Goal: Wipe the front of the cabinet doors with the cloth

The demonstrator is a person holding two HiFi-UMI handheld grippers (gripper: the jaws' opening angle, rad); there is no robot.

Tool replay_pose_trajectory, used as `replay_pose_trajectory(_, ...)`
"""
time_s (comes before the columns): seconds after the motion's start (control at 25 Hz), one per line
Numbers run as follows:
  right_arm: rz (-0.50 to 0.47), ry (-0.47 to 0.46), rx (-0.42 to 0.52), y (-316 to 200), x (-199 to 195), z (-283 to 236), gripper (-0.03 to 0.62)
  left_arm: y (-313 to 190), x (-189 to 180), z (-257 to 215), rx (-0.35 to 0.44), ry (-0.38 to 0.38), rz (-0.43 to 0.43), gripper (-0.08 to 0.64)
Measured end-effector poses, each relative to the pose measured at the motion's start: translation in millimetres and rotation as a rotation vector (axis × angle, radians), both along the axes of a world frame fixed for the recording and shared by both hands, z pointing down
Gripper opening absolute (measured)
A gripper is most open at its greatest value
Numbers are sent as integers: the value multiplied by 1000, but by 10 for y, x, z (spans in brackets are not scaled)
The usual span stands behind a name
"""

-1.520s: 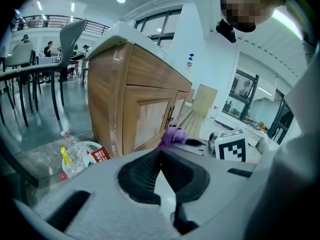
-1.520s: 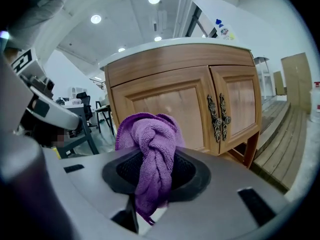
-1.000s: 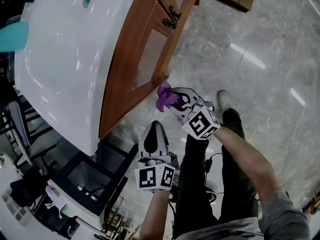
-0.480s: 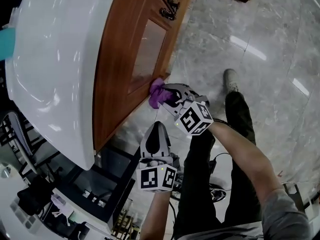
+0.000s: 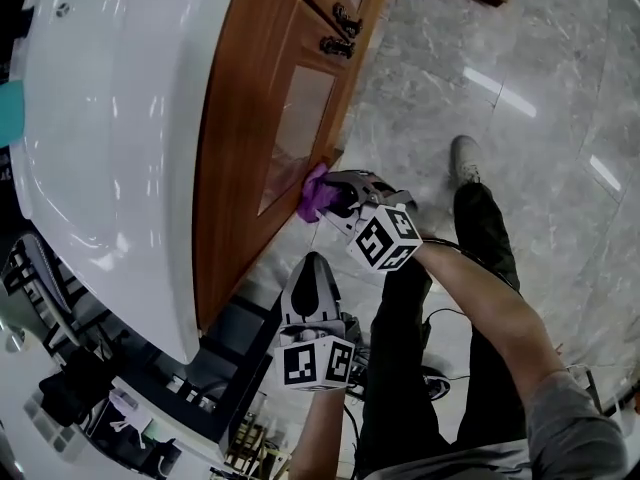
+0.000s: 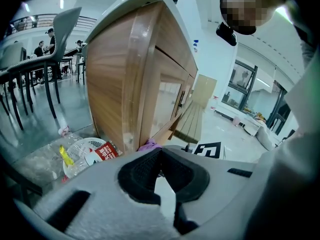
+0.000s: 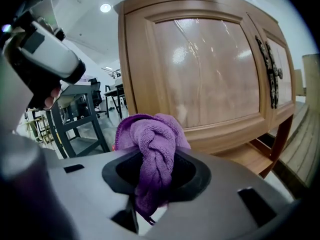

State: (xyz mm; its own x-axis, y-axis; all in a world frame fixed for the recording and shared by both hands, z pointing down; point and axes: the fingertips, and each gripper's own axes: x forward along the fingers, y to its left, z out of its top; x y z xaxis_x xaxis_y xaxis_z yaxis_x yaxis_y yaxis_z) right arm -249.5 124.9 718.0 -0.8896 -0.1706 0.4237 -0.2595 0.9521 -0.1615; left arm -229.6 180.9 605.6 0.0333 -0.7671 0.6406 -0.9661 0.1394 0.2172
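Observation:
A wooden cabinet [image 5: 262,118] with two panelled doors and dark metal handles [image 5: 338,30] stands under a white countertop [image 5: 120,108]. My right gripper [image 5: 335,196] is shut on a purple cloth [image 5: 313,194] and holds it against the lower corner of the near door [image 7: 200,79]. In the right gripper view the purple cloth [image 7: 150,154] bunches out between the jaws just in front of the door frame. My left gripper [image 5: 310,288] hangs lower and nearer to me, away from the cabinet, shut with nothing in it [image 6: 162,184].
The floor is glossy grey marble [image 5: 520,118]. My legs and a shoe [image 5: 462,158] are to the right of the cabinet. Dark chairs and a stand [image 5: 170,368] crowd the lower left. A basket of plastic litter [image 6: 75,156] sits by the cabinet's side. A wooden bench [image 6: 192,121] lies beyond.
My right gripper has slid the cloth along the bottom edge of the near door, shifting slightly left and down in view. The left gripper has stayed about where it was.

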Motion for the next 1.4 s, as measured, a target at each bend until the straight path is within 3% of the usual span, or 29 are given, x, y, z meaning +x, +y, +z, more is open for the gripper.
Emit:
replay_pose_trajectory(0.8, -79, -6, -23, -607, 247, -61, 121, -503, 377, -1, -44, 13, -36, 8)
replay_pose_trajectory(1.4, 14, 36, -23, -1546, 667, -84, 121, -1003, 720, -17, -58, 33, -38, 8)
